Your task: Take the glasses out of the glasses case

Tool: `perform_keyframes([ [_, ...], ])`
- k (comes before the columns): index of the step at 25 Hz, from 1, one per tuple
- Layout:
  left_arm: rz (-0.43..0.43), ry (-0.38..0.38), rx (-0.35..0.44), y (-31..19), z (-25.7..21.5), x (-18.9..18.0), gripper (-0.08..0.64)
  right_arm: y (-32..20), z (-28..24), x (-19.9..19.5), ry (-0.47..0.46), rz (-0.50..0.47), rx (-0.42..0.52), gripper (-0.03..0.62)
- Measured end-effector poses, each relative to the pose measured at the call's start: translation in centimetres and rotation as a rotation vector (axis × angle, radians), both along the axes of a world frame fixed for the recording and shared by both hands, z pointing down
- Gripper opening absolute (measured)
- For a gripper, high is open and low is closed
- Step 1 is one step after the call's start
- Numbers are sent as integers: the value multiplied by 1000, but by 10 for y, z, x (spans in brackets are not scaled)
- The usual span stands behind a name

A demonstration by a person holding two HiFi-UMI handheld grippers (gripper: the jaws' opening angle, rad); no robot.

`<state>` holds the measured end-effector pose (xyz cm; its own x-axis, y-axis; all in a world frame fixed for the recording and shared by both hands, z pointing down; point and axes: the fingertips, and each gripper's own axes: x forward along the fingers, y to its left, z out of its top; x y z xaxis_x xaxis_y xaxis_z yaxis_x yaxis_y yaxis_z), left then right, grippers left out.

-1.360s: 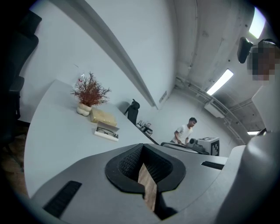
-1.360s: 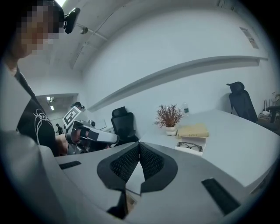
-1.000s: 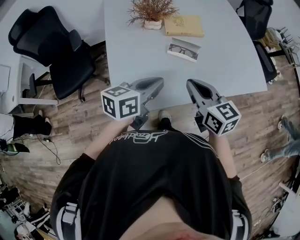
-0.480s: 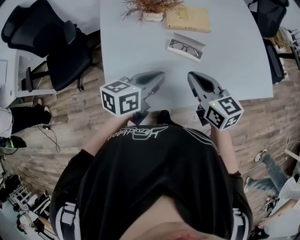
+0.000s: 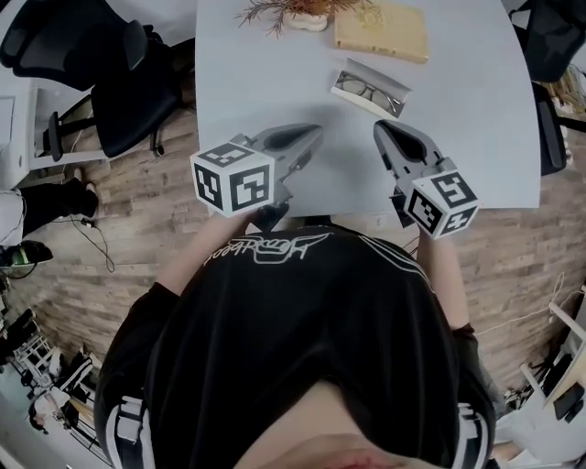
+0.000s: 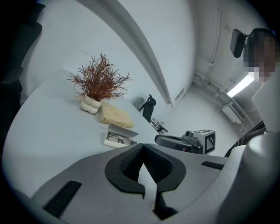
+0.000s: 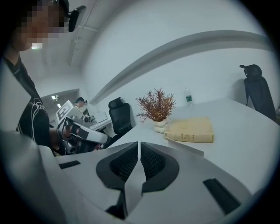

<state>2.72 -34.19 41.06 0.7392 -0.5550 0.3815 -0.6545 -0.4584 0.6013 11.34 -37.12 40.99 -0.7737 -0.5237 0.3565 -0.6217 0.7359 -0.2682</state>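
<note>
An open white glasses case [image 5: 369, 89] lies on the pale grey table [image 5: 265, 82], with dark-framed glasses [image 5: 363, 91] inside it. The left gripper view shows the case [image 6: 119, 138] and the glasses [image 6: 117, 140] ahead, slightly left of the jaws. My left gripper [image 5: 311, 137] hovers over the table's near edge, left of and nearer than the case; its jaws [image 6: 143, 147] meet with nothing between them. Just short of the case, my right gripper [image 5: 383, 131] is also shut and empty [image 7: 139, 143]; only the case's lid [image 7: 186, 148] shows past its jaws.
A tan book [image 5: 381, 30] and a dried reddish plant in a white pot [image 5: 298, 11] stand behind the case. Black office chairs [image 5: 110, 82] stand left of the table, and another chair [image 5: 552, 46] at the right. The floor is wood.
Both grippers have moved forward over the table's near edge, closer to the case. The case and glasses have not moved on the table.
</note>
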Motion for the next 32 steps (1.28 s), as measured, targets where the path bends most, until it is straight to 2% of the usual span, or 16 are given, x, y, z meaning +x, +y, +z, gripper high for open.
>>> perform_keyframes([
  [5, -25, 0, -12, -17, 4, 0, 6, -22, 8, -1, 84, -46, 52, 11],
  [9, -40, -2, -25, -28, 10, -1, 6, -45, 19, 2, 170, -45, 112, 11],
  [18, -66, -26, -49, -41, 27, -7, 6, -76, 54, -3, 341, -120, 149, 12],
  [26, -94, -33, -72, -46, 36, -18, 6, -95, 83, -10, 418, -169, 93, 17],
  [29, -103, -34, -79, -46, 38, -21, 6, -96, 95, -13, 489, -213, 96, 59],
  [32, -108, -35, -88, -45, 41, -23, 6, -98, 107, -15, 562, -235, 105, 61],
])
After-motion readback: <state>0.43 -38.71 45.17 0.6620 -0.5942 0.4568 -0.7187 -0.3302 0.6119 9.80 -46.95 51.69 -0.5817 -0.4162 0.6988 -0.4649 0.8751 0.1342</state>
